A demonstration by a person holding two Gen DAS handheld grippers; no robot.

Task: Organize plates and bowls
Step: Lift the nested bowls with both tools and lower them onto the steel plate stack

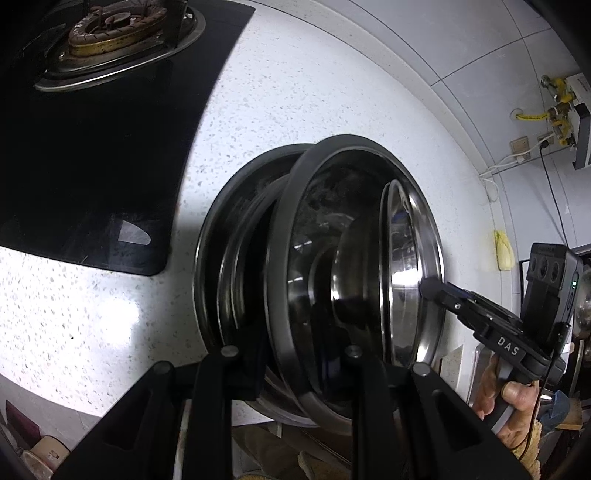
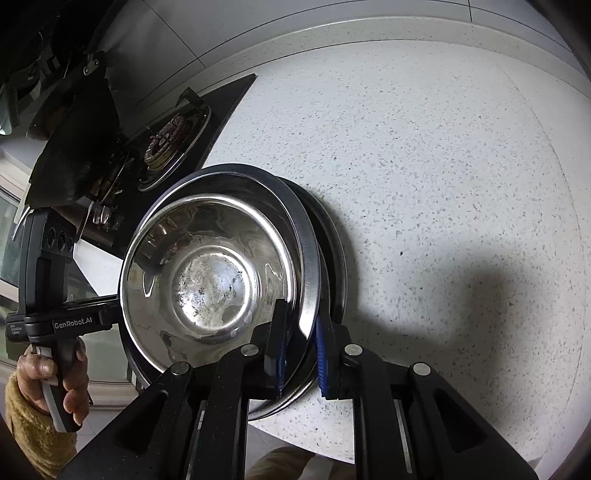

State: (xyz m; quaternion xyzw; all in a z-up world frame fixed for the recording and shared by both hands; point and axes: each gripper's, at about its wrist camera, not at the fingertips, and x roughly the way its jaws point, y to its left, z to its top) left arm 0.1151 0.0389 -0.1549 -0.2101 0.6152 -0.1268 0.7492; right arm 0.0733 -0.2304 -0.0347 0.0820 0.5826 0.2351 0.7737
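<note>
A steel bowl (image 2: 207, 273) sits inside a wider steel plate (image 2: 306, 258), tilted above a dark stack of plates (image 2: 338, 251) on the speckled counter. My right gripper (image 2: 301, 354) is shut on the plate's near rim, one finger inside, one outside. In the left wrist view the plate (image 1: 288, 229) and bowl (image 1: 402, 273) stand on edge over the stack (image 1: 210, 258). My left gripper (image 1: 291, 332) straddles the plate's rim; its fingertips are hidden. The right gripper (image 1: 430, 288) shows there at the far rim.
A black glass hob (image 1: 92, 147) with a gas burner (image 1: 110, 33) lies to the left. The white speckled counter (image 2: 443, 184) spreads to the right up to a tiled wall. Gas pipes and cables (image 1: 554, 118) hang on the wall.
</note>
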